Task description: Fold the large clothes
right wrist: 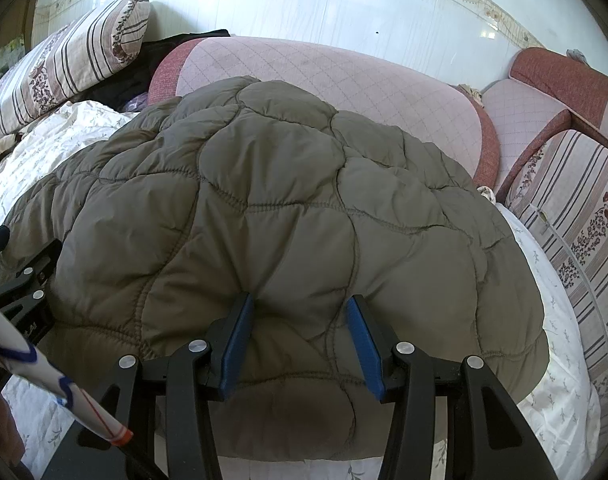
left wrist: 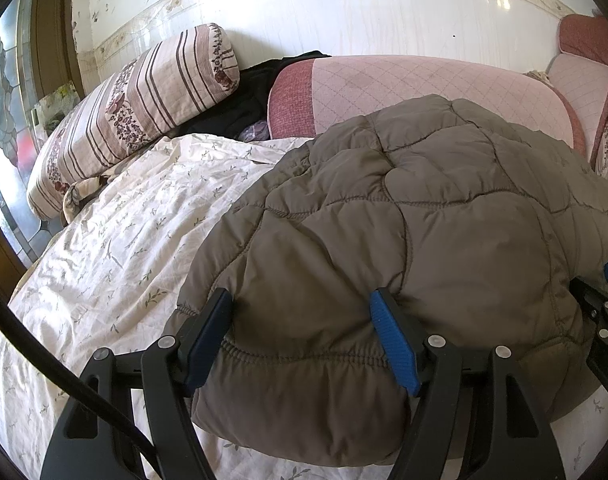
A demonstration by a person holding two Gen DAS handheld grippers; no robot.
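Bright daylight, wall (left wrist: 343, 20) glare, fisheye-warped edges

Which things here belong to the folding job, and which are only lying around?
Part of the job:
- quilted brown jacket
- left gripper, open around the jacket's near edge
- right gripper, open around that same edge

Only lying around:
- striped pillow
- pink cushion
- black garment
- floral bedsheet, under the jacket

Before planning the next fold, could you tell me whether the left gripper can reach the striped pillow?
Probably yes: the left gripper has only open floral sheet between it and the striped pillow, though its jaws straddle the jacket.
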